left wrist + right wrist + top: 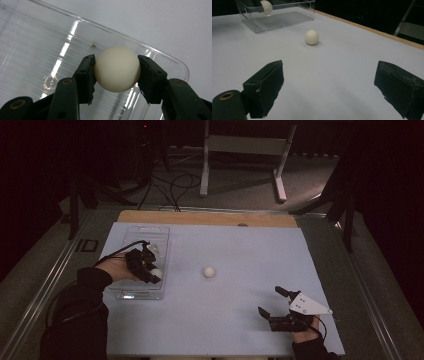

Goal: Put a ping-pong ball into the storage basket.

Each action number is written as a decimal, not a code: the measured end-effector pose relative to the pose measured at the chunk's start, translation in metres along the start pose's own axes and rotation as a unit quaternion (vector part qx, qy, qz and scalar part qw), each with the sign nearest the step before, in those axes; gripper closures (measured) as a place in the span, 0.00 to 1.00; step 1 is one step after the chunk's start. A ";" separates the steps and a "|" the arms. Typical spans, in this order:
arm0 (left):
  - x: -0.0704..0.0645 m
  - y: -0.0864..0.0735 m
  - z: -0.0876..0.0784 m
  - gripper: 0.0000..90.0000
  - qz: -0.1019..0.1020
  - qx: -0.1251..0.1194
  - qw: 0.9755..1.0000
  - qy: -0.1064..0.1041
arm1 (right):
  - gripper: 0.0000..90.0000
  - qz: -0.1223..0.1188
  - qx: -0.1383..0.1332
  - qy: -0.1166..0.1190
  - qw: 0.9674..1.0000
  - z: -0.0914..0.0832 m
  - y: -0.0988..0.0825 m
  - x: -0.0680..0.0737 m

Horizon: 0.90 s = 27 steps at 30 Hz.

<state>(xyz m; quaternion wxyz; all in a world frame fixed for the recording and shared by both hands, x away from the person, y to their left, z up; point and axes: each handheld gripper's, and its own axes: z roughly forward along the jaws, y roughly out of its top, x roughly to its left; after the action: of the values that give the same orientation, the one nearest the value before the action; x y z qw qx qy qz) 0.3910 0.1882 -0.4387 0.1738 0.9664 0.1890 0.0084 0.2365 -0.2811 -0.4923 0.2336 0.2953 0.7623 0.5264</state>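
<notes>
**One ball in my left fingers, over the clear box**

My left gripper (150,270) has its fingers (86,78) clamped on a white ball (117,69), one pad pressed against each side of it. I hold it above the clear plastic box (131,292), which stands on the left part of the desk (240,325); in the left gripper view the ribbed bottom and rounded rim of the box lie right behind the ball. A second white ball (209,272) rests on the pale blue desk cover, near the middle, apart from the box. My right gripper (270,303) sits low over the near right part of the desk, its fingers (265,86) wide apart with nothing between them, pointing towards the second ball.
</notes>
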 end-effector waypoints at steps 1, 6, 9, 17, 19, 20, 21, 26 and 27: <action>0.000 0.000 0.000 0.57 0.000 -0.001 1.000 -0.001 | 0.10 0.000 0.000 0.000 1.000 0.000 0.000 0.000; 0.000 0.000 0.003 0.57 -0.002 -0.002 1.000 -0.001 | 0.10 0.000 0.001 0.000 1.000 0.000 0.000 0.000; 0.001 0.001 0.004 0.57 -0.001 -0.001 1.000 0.001 | 0.10 0.000 0.000 0.000 1.000 0.000 0.000 0.000; 0.002 0.000 0.008 0.57 -0.007 0.000 1.000 0.003 | 0.10 0.000 0.001 -0.001 1.000 0.000 0.000 0.000; 0.004 -0.001 0.007 0.57 -0.013 0.001 1.000 0.012 | 0.10 0.000 0.001 -0.001 1.000 0.000 0.000 0.000; 0.004 -0.001 0.006 0.57 -0.017 -0.003 1.000 0.008 | 0.10 0.001 0.000 -0.002 1.000 0.000 0.000 0.000; 0.004 -0.001 0.005 0.57 -0.019 -0.004 1.000 0.008 | 0.10 0.001 0.000 -0.002 1.000 0.000 0.000 0.000; 0.003 -0.001 0.002 0.47 -0.028 -0.001 1.000 0.011 | 0.10 0.001 0.000 -0.002 1.000 0.000 0.000 -0.001; 0.003 -0.001 0.002 0.44 -0.032 -0.001 0.999 0.009 | 0.10 0.001 0.001 -0.002 1.000 0.000 0.000 0.000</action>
<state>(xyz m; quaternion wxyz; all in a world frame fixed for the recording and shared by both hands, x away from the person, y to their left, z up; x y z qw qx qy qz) 0.3937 0.1894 -0.4405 0.1727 0.9596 0.2217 0.0118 0.2365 -0.2816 -0.4922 0.2346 0.2969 0.7621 0.5255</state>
